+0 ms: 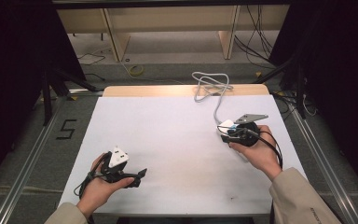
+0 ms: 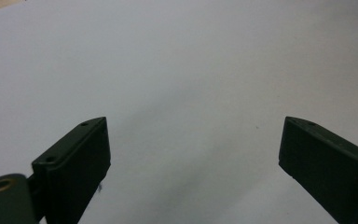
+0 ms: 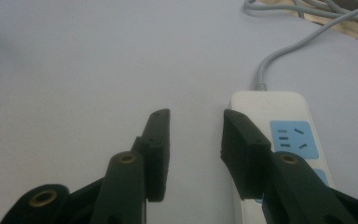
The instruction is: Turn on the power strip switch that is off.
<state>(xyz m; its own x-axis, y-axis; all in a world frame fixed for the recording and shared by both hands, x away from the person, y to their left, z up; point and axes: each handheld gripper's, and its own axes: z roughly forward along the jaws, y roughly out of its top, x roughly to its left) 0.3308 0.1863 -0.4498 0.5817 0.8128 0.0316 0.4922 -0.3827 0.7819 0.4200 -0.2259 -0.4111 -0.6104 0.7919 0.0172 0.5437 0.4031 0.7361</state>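
Observation:
A white power strip (image 3: 284, 126) with blue socket panels lies on the white table (image 1: 168, 140); its grey cable (image 3: 279, 56) runs to the far edge. In the high view the strip (image 1: 227, 124) lies under my right hand. My right gripper (image 3: 196, 121) is open with a narrow gap and nothing between its jaws. Its right jaw sits over the strip's left edge, the left jaw over bare table. The right gripper (image 1: 223, 133) is at the table's right side. My left gripper (image 2: 193, 149) stands wide open over bare table, near the front left (image 1: 140, 178).
The grey cable (image 1: 209, 86) lies in loose coils at the table's far edge. Beyond it are the floor with more cables and wooden furniture legs. Metal rails run along both sides of the table.

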